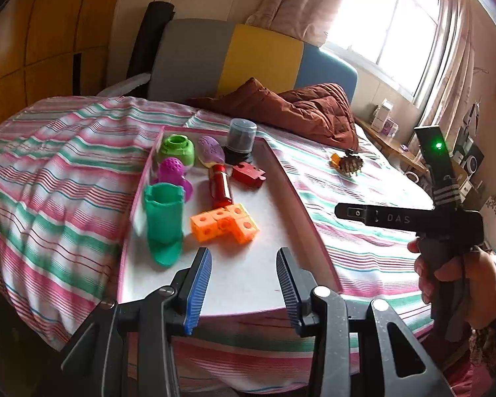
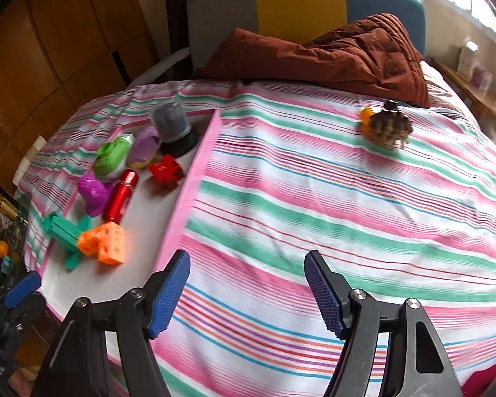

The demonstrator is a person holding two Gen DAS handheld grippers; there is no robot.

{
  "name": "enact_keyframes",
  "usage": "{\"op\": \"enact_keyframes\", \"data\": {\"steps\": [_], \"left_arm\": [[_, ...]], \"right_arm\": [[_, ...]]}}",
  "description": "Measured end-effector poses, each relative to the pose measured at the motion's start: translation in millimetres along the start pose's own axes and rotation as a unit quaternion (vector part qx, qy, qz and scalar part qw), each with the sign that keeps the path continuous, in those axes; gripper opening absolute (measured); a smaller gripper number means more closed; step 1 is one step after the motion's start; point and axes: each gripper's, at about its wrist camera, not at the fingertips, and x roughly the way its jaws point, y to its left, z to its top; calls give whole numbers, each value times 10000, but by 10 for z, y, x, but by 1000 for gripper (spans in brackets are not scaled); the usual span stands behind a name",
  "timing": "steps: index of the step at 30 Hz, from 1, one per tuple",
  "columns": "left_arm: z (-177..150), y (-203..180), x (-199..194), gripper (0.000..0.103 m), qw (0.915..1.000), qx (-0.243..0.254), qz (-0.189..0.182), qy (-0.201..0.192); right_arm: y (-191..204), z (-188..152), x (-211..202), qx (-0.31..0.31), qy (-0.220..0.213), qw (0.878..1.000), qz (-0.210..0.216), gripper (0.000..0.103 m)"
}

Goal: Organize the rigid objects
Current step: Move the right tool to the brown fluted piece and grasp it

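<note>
A white tray with a pink rim lies on the striped bed. It holds orange linked cubes, a green cup-shaped toy, a red cylinder, a red puzzle block, purple and green toys and a grey canister. My left gripper hovers open over the tray's bare near end, with nothing between its pads. My right gripper stands open above the bedspread, right of the tray, also empty. A brown spiky toy with an orange part lies alone on the bed, far ahead of it.
A rumpled brown quilt lies at the head of the bed against a grey, yellow and blue headboard. In the left wrist view a hand holds the right gripper's handle. A wooden shelf with small items runs under the window.
</note>
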Motion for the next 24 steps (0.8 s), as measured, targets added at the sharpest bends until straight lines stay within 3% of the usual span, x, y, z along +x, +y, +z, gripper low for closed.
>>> {"op": "enact_keyframes", "data": {"steps": [14, 19, 24], "left_arm": [[152, -393, 144, 41, 9991, 312, -191, 214], [179, -533, 203, 41, 9980, 467, -307, 287], [207, -573, 270, 41, 9970, 468, -425, 453]], "right_arm": [[-716, 60, 247, 378, 405, 9979, -338, 73], [-1214, 305, 323, 800, 423, 9939, -633, 73], [-1628, 757, 342, 1167, 256, 9888, -896, 73]]}}
